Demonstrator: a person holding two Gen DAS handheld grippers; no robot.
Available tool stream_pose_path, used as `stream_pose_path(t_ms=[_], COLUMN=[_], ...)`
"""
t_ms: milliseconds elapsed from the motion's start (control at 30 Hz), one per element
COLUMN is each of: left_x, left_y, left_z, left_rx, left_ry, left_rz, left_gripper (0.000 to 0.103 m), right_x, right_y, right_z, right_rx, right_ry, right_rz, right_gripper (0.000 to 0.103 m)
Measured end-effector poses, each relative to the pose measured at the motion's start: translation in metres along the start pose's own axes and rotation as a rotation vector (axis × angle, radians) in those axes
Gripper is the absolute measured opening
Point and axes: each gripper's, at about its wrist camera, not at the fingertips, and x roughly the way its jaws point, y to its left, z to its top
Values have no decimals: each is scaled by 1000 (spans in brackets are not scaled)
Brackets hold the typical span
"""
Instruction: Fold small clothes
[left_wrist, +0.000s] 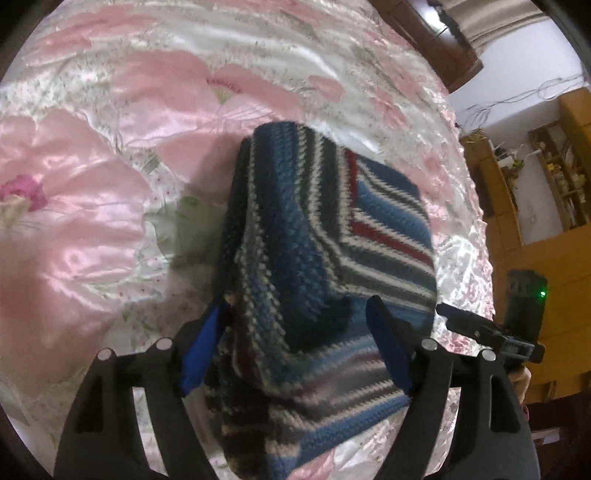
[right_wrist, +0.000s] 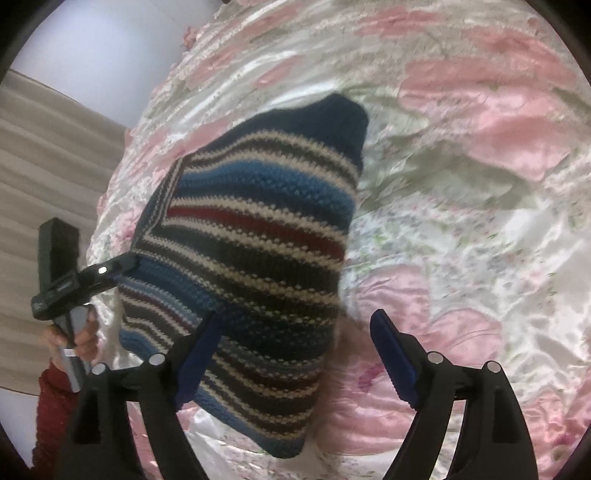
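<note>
We find the left gripper (left_wrist: 295, 347) standing wide open, its blue pads on either side of the folded striped knit garment (left_wrist: 317, 236) without pinching it. The garment lies on the pink floral satin bedspread (left_wrist: 110, 184). The right gripper (right_wrist: 295, 350) is equally wide open, its left pad (right_wrist: 199, 354) over the garment's near edge, grasping nothing.

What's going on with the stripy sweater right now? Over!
Left gripper open, sweater between its fingers. Right gripper open, partly over the sweater. Sweater folded on the quilt. Nothing in the way.
</note>
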Motion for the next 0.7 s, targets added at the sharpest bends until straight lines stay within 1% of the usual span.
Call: stream_pose_path(t_ms=[67,133,267,433,533,600,700], left_x=[13,24,42,56,60,59,54], left_y=[1,-1,-7,-6,-7,-8,-11], left_z=[6,11,19,28,31,30,25], left_rx=[4,10,37,-8,-1,17,74], left_ry=[15,34,62,98,134,139,137], left_rz=[4,-9,13,-11,-21,-26,-18], left_gripper=[75,75,77,77,81,84,83], right_x=[10,18,34,51,57,56,52], right_y=[3,7,7,1,-3,-4,-3], right_z=[1,2,4,8,9,7,4], right_rx=[-17,-34,-33,5,30,30,11], right_ry=[14,24,39,49,54,51,47], right_rz=[-24,-45,-19,20,47,55,44], right_gripper=[86,86,89,91,91,91,91])
